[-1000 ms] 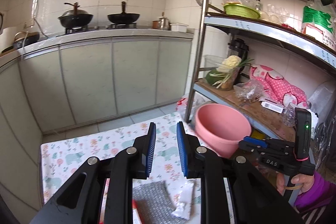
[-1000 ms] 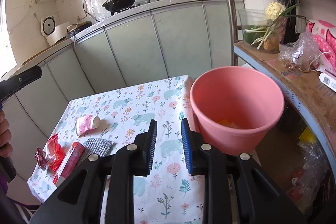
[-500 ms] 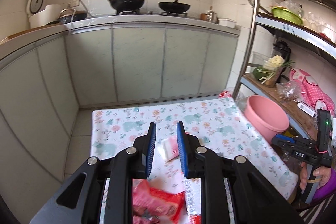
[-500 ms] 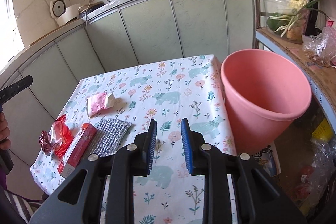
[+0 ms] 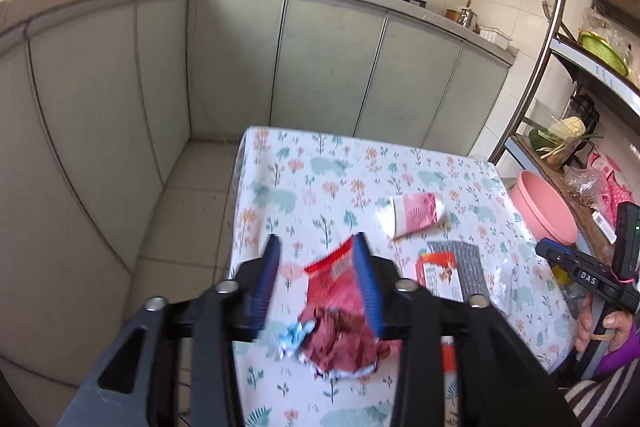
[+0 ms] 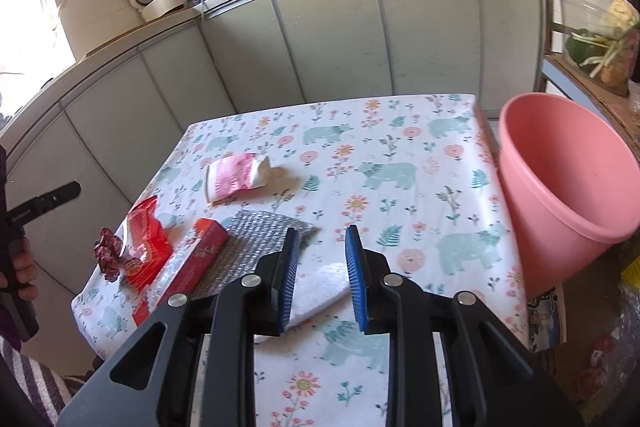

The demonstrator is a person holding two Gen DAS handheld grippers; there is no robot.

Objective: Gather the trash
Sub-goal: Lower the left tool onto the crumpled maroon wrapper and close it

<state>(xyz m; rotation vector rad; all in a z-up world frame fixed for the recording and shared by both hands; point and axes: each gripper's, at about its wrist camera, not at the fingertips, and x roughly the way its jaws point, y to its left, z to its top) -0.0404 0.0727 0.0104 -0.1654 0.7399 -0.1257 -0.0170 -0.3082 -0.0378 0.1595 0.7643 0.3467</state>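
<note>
Red wrapper: crumpled red wrapper point(image 5: 340, 311) lies at the near left corner of the table point(image 5: 320, 163), right under my left gripper point(image 5: 316, 267); a dark red scrunched bit point(image 5: 344, 343) sits against its near end.
Left gripper: my jaws are opening now, one finger each side of the wrapper, pads not pressing on it yet.
What changed: a second ago this gripper was narrow and looked at the bucket and shelf; half a second ago it had swung to the table; now it is low over the wrapper. I judge the next pickup is being lined up.
Right gripper: my right gripper point(image 6: 320, 259) is a little apart, nothing clamped, hovering above a white tissue point(image 6: 320, 291) near the table's front edge; its gap is the same as a second ago.
Other trash: pink-and-white packet point(image 6: 236, 177) mid-table, red box point(image 6: 188, 263) lying on a silver mesh pad point(image 6: 256, 243).
Bucket: pink bucket point(image 6: 568, 187) stands off the table's right edge.
Right view only: the bucket's inside and the tissue.
Left view only: how the fingers straddle the wrapper, and my right hand point(image 5: 600, 323) on its handle.
</note>
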